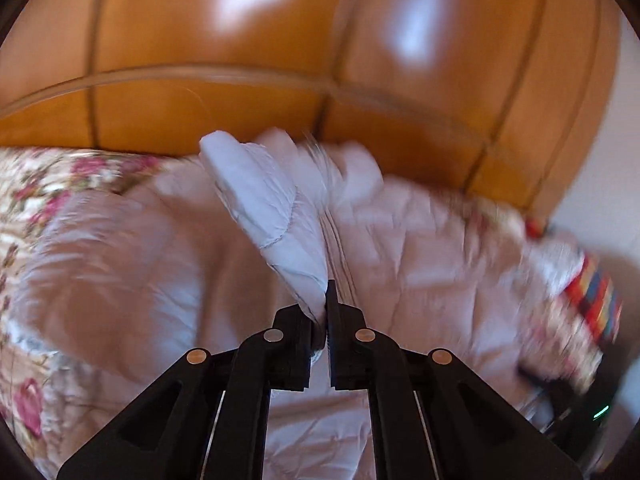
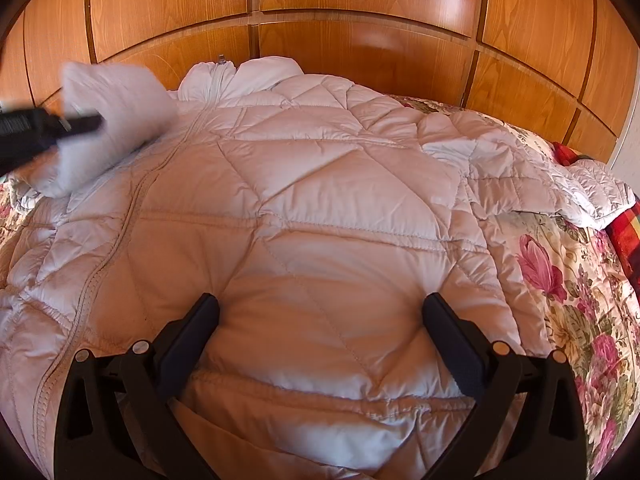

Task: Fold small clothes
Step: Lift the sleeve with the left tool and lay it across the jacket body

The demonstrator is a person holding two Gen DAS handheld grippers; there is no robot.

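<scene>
A white quilted puffer jacket (image 2: 288, 200) lies spread on a floral bedspread (image 2: 568, 280), zipper running down its left side. My left gripper (image 1: 325, 320) is shut on the jacket's sleeve (image 1: 272, 216) and holds it lifted above the jacket body (image 1: 420, 248). In the right wrist view the left gripper (image 2: 86, 123) shows blurred at the far left with the raised sleeve (image 2: 112, 120). My right gripper (image 2: 320, 312) is open and empty, its fingers (image 2: 200, 320) resting low over the jacket's hem. The other sleeve (image 2: 520, 160) lies out to the right.
A glossy wooden panelled wall (image 2: 360, 12) stands right behind the bed. A red striped cloth (image 2: 624, 240) lies at the bed's right edge; it also shows in the left wrist view (image 1: 592, 296). A dark device with a green light (image 1: 600, 412) is at the lower right.
</scene>
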